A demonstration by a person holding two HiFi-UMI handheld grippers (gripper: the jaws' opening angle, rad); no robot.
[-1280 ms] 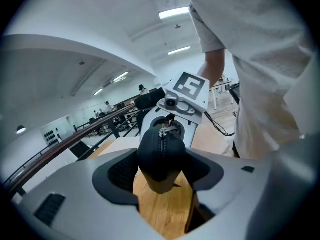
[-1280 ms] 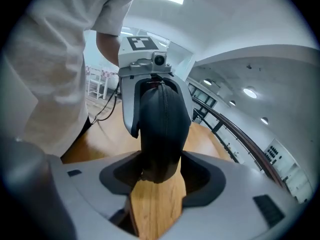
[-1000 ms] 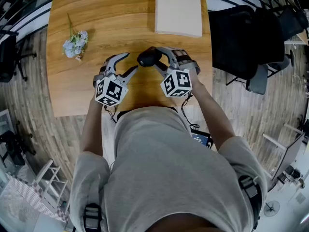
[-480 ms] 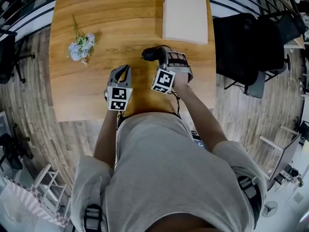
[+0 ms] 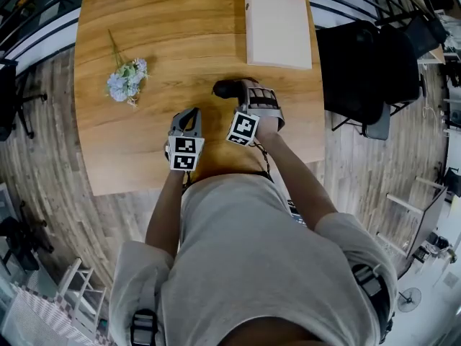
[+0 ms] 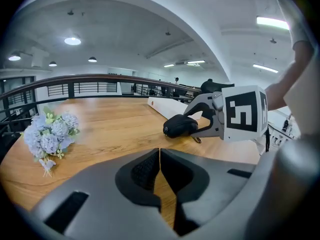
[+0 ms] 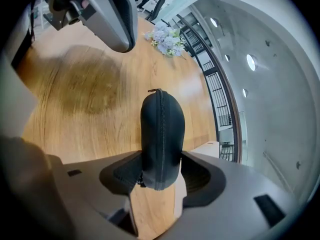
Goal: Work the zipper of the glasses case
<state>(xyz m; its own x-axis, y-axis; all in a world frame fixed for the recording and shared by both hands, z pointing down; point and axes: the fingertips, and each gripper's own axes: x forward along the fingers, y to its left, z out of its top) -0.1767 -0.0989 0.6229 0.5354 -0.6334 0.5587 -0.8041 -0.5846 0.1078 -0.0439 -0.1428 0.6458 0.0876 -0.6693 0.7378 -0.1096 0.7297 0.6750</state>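
Two things apart from glasses case [image 5: 227,89] — flowers [image 5: 127,80], box [image 5: 278,27]

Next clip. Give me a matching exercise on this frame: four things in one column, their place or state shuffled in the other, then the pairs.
Things:
1. glasses case
2. left gripper
3. flower bunch
4. flat white box

Place or state:
A. lies at the far edge of the table, on the right of the head view
B. shut, nothing between the jaws
C. clamped between the jaws of the right gripper
D. lies on the table, on the left of the head view

Pairs: 1-C, 2-B, 3-D, 4-A
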